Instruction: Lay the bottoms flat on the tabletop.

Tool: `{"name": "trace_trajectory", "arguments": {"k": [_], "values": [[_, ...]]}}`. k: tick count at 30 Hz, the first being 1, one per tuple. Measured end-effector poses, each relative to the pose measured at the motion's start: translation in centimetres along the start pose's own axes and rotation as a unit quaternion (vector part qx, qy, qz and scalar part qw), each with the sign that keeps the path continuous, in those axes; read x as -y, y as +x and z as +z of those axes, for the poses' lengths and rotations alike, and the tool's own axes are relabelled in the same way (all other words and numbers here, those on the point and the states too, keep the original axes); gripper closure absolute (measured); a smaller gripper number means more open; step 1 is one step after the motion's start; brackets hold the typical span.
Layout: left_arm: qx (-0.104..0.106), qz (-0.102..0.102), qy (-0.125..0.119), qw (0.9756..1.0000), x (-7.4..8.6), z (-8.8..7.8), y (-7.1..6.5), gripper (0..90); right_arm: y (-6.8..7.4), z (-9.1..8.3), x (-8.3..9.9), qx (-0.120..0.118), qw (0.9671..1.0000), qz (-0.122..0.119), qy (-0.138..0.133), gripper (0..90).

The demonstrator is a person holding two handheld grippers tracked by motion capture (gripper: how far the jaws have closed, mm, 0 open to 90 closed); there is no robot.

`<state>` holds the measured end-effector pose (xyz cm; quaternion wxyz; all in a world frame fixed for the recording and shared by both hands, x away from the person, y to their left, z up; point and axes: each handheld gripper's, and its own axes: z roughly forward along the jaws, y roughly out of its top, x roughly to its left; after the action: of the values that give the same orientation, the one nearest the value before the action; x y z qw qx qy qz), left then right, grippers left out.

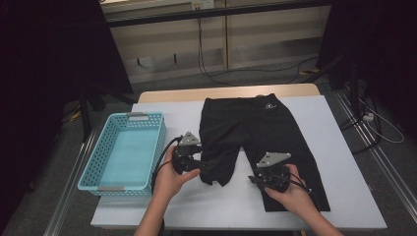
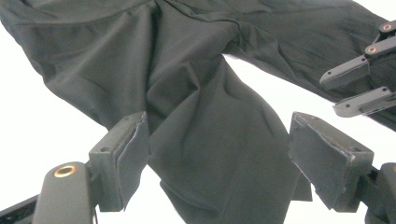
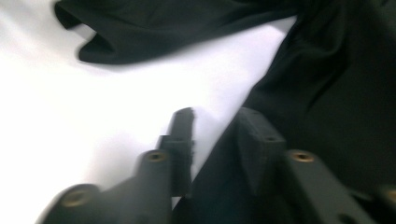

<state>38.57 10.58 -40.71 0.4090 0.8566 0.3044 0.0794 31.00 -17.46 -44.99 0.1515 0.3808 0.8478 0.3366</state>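
The white table [image 1: 324,123] fills the middle of the high view, black shorts [image 1: 255,132] spread at its centre, a blue basket [image 1: 123,150] at left. Judged step: folding the shorts. To do it well, each gripper should take a leg hem squarely before lifting. The left gripper [image 2: 219,154], lower centre, stands wide open, the bunched leg between its pads, untouched. The right gripper [image 3: 212,140], lower right, stands part open at the other leg's edge; whether it pinches cloth cannot be told

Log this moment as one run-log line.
scene: black shorts flat on table, basket left | left gripper: open, astride leg | right gripper: open, at other leg's edge
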Motion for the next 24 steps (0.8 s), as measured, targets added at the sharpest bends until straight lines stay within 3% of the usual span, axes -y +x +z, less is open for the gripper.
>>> {"name": "trace_trajectory", "arguments": {"k": [2,4,6,12,19,24], "values": [[0.001,-0.002,0.000,1.0000,0.1,-0.1,0.1,21.3,0.0,0.0,-0.1,0.014,0.9999,-0.009,0.002,81.0],[-0.001,0.000,0.000,1.0000,0.1,-0.1,0.1,21.3,-0.3,-0.1,0.1,0.005,1.0000,0.003,-0.002,89.4],[-0.001,-0.002,-0.001,1.0000,0.1,-0.2,0.1,21.3,-0.6,-0.3,0.2,-0.007,0.9999,0.014,-0.002,90.0],[-0.002,-0.002,0.001,1.0000,0.1,-0.3,0.1,21.2,-0.6,-1.3,0.8,-0.014,0.9998,0.015,-0.002,89.5],[0.000,-0.001,0.000,1.0000,0.0,-0.2,0.2,19.9,-0.3,-1.8,0.5,-0.009,0.9996,0.010,-0.026,62.4],[0.000,-0.006,0.001,1.0000,0.1,-0.3,0.4,17.2,0.0,-1.5,0.0,-0.014,0.9989,0.002,-0.044,50.3]]}}
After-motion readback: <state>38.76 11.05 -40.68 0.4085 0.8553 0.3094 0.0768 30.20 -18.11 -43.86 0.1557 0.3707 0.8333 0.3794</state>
